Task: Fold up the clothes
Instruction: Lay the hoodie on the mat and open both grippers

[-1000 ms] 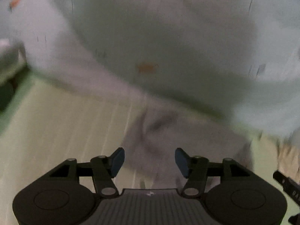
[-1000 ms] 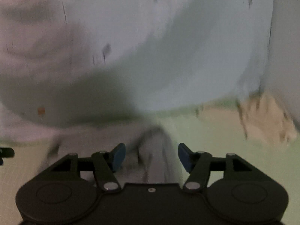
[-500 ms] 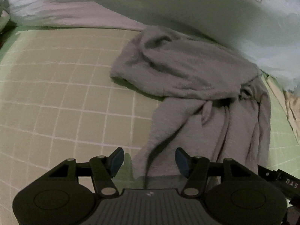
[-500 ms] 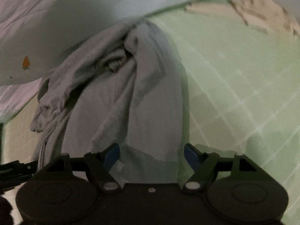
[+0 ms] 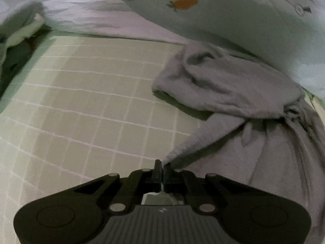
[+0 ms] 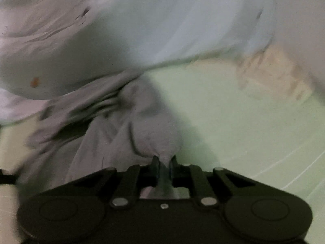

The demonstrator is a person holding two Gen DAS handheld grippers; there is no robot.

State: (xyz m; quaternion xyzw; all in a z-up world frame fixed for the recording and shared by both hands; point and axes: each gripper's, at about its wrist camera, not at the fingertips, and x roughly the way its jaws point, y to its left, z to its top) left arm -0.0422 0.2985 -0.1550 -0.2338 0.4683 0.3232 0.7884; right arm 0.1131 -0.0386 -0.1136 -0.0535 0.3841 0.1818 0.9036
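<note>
Left wrist view: left gripper (image 5: pixel 162 165) pinches the grey garment's (image 5: pixel 233 85) edge, right gripper (image 6: pixel 164 161) likewise (blurred); green grid sheet (image 5: pixel 91 101) lies bare leftward

A garment (image 5: pixel 233 93) lies crumpled on a gridded sheet (image 5: pixel 91 105), its far end tucked against a duvet (image 5: pixel 233 24) heaped along the sheet's far edge. The left gripper (image 5: pixel 162 167) pinches the garment's near left edge; the right gripper (image 6: pixel 164 162) pinches its near right edge. A second cloth (image 6: pixel 274 75) lies at the sheet's far right, well apart from the garment.
</note>
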